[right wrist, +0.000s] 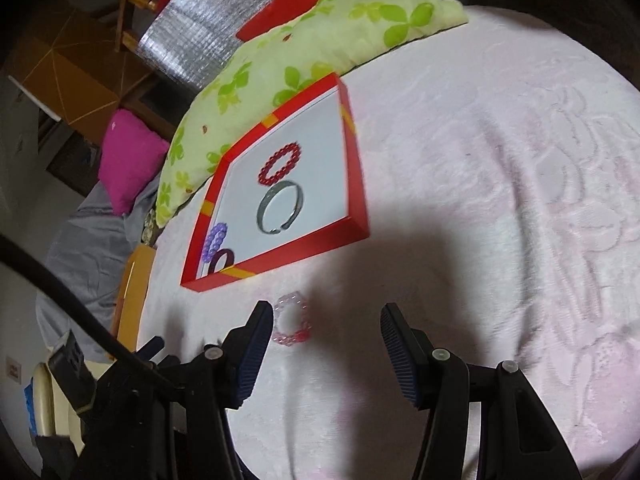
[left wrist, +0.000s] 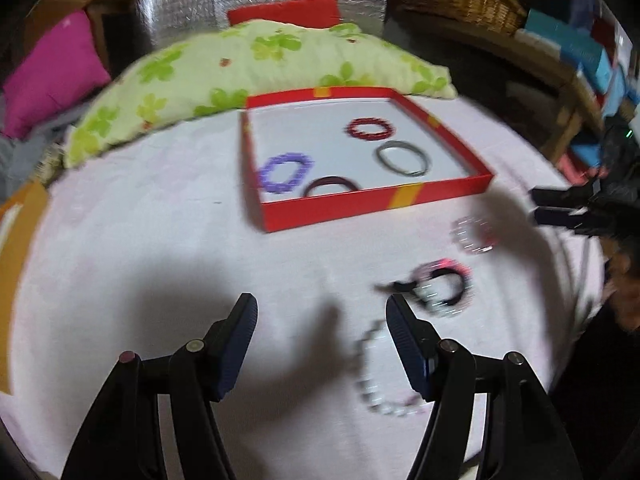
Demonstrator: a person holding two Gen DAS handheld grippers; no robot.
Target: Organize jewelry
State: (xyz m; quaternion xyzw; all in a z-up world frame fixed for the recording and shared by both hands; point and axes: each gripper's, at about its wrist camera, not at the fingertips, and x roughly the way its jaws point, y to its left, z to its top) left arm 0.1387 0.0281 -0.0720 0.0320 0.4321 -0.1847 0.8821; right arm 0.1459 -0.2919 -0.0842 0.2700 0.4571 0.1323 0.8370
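Four bracelets (left wrist: 370, 128) boxed — three (left wrist: 440, 290) outside.

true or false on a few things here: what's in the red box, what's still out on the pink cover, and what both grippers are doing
1. The red box holds four bracelets. True.
2. The purple beaded bracelet lies outside the box. False: it is inside, near the box's left wall.
3. The left gripper is open and holds nothing. True.
4. The right gripper is shut on the clear pink bracelet. False: it is open, and the bracelet lies on the pink cover.
5. No bracelets remain on the cover. False: several do.
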